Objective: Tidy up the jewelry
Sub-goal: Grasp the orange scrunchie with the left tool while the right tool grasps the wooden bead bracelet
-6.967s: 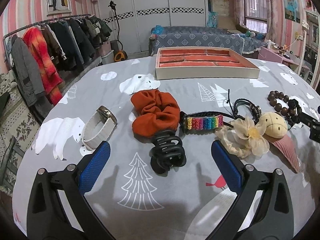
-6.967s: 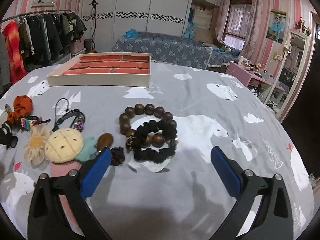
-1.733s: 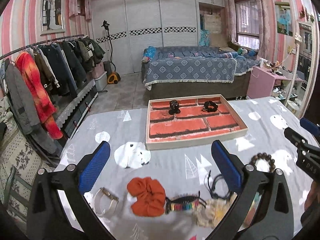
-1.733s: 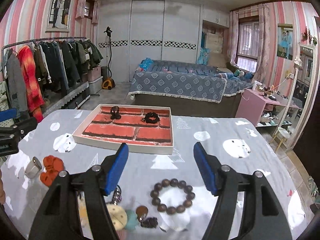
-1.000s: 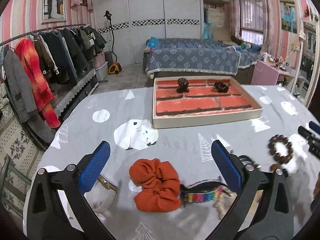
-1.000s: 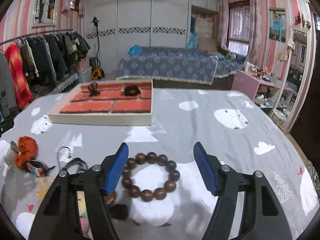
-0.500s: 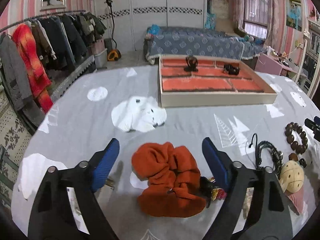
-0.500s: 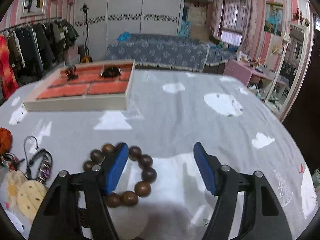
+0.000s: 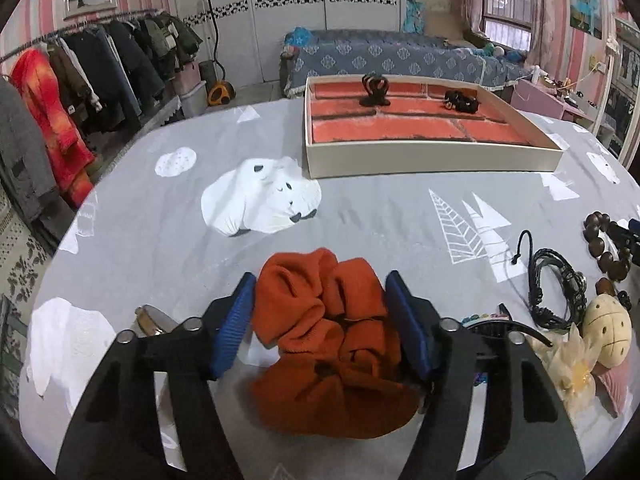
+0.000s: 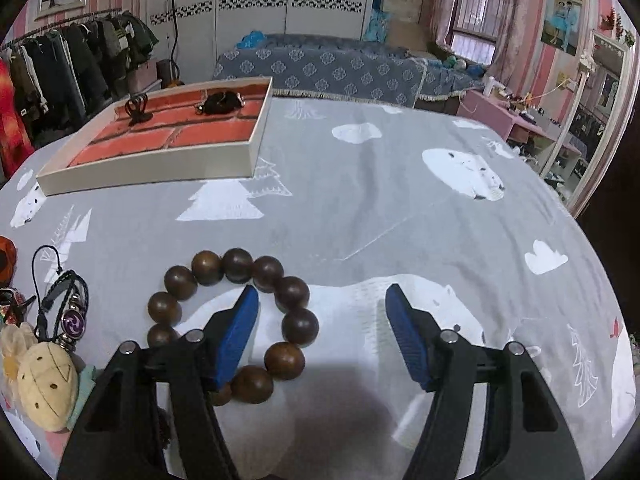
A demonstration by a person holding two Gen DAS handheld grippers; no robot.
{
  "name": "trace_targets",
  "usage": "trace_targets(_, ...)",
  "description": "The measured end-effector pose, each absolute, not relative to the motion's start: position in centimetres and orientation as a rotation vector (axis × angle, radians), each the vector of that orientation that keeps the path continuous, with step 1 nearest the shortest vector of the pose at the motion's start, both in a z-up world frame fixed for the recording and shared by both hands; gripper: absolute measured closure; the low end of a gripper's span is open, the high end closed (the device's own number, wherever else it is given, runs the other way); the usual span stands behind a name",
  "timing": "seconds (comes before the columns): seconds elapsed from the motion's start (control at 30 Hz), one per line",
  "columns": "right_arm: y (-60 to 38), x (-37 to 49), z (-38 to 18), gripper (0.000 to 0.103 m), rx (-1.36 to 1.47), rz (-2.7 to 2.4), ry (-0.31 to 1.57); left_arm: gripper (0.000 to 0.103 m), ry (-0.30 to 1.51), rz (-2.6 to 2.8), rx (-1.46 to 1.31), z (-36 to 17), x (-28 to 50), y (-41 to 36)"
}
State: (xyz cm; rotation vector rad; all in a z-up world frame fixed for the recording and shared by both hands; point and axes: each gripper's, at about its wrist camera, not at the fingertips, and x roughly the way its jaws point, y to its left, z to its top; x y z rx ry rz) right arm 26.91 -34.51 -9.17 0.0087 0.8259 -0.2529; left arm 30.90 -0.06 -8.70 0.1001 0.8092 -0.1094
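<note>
Closing on the rust-orange knitted fabric scrunchie (image 9: 332, 320), the left hand-held gripper (image 9: 320, 312) sits in the lower middle of the left wrist view with its blue pads (image 9: 234, 322) flanking the bunched cloth. The jaws are narrowing, and the pads look to be just meeting the fabric's edges, though we cannot tell whether they squeeze it yet. The scrunchie lies on the grey desk (image 9: 160, 220) with its polar-bear print. At the upper right of this frame stands the shallow cream tray with the red brick-pattern lining (image 9: 432, 158), where a black claw clip (image 9: 374, 90) and a small black hair tie (image 9: 462, 101) already rest.

We judge the grip will go best if we let the pads sink well into the soft folds before lifting, since loose cloth can slip out of a shallow pinch.

In the right wrist view, the right hand-held gripper (image 10: 320, 322) occupies the lower middle, jaws closing. Its left pad is inside the ring of the dark brown wooden bead bracelet (image 10: 236, 320), its right pad outside over bare cloth, so the ring's right arc of beads lies between them, not yet gripped. We should centre a bead between the pads, because round beads roll aside.
</note>
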Motion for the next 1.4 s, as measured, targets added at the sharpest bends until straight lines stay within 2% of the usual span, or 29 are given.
trace_targets(0.07,-34.6,27.2,-9.5,0.049,0.013,-0.251,0.849,0.048,0.826,-0.121,0.076,-8.9,31.1,0.3)
trace_targets(0.37,-34.4,27.6,-10.0,0.053,0.003,-0.247,0.872,0.055,0.868,-0.13,0.058,-9.8,31.9,0.3)
trace_targets(0.6,-33.5,27.8,-9.8,0.081,-0.023,-0.211,0.871,0.069,0.858,-0.143,0.059,-9.6,31.6,0.2)
trace_targets(0.83,-33.4,27.2,-9.1,0.083,-0.02,-0.216,0.826,0.077,0.83,-0.133,0.062,-9.1,31.4,0.5)
trace_targets(1.4,-31.3,28.5,-1.3,0.084,-0.02,-0.171,0.634,0.078,0.668,-0.126,0.101,-1.7,33.2,-2.0)
